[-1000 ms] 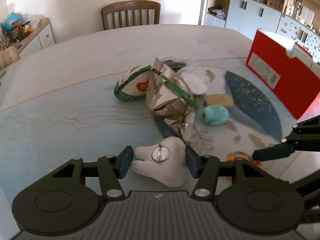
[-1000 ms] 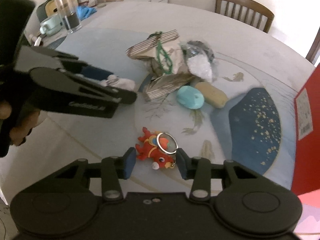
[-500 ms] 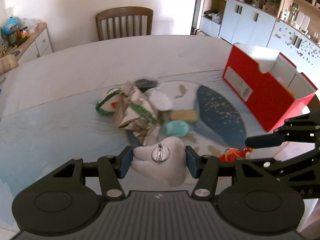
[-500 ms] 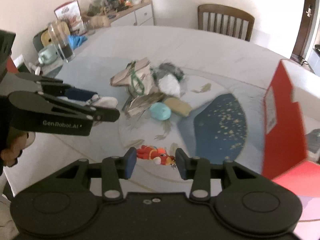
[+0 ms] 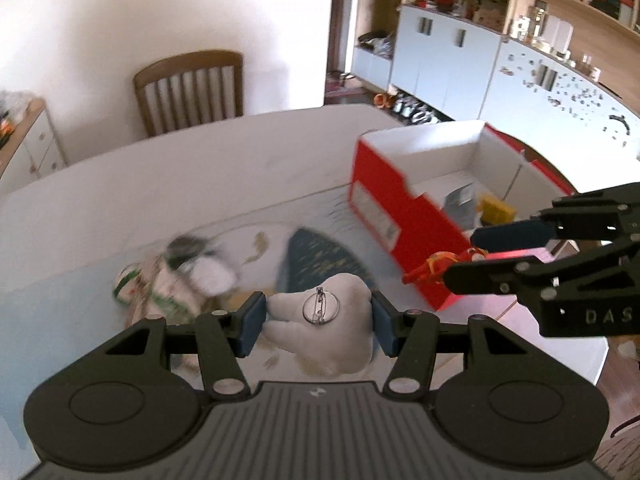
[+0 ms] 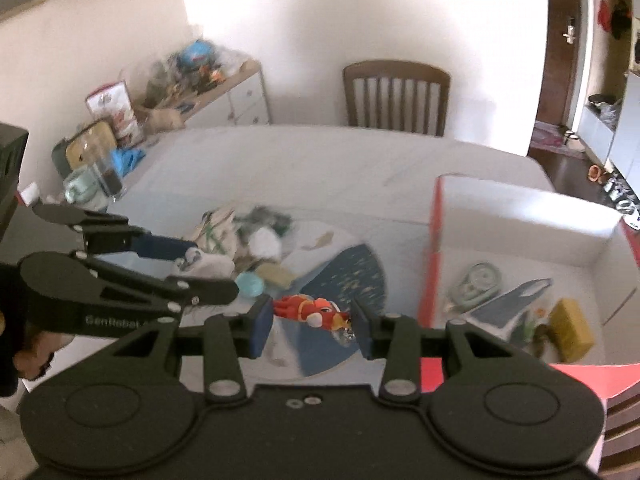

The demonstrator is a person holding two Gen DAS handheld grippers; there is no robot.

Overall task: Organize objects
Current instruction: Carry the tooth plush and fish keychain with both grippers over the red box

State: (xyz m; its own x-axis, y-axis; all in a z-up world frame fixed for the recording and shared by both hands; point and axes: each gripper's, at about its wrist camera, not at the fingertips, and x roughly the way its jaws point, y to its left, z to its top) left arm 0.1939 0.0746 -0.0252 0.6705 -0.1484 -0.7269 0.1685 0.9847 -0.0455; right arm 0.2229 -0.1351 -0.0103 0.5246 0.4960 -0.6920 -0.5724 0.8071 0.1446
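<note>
My left gripper point(image 5: 318, 322) is shut on a white tooth-shaped plush point(image 5: 326, 330) with a round pin badge, held above the table. My right gripper point(image 6: 313, 322) is shut on a red dragon keychain point(image 6: 310, 312), also lifted clear of the table. In the left wrist view the right gripper point(image 5: 466, 258) shows at the right with the red keychain point(image 5: 434, 266) in front of the red box point(image 5: 400, 216). The open red box point(image 6: 516, 248) has a white inside holding a yellow sponge point(image 6: 570, 330) and other small items. The left gripper point(image 6: 188, 270) appears at the left of the right wrist view.
A pile of loose items point(image 6: 240, 240) lies mid-table: crumpled foil bag, small rugby ball point(image 5: 128, 284), teal soap point(image 6: 249, 284), tan block. A glass and mug point(image 6: 94, 180) stand at the table's left edge. A wooden chair point(image 6: 396, 96) stands behind; cabinets point(image 5: 460, 64) at the right.
Both grippers have risen and swung right toward the red box, each carrying its item. The pile has dropped back and the box's inside has come into view.
</note>
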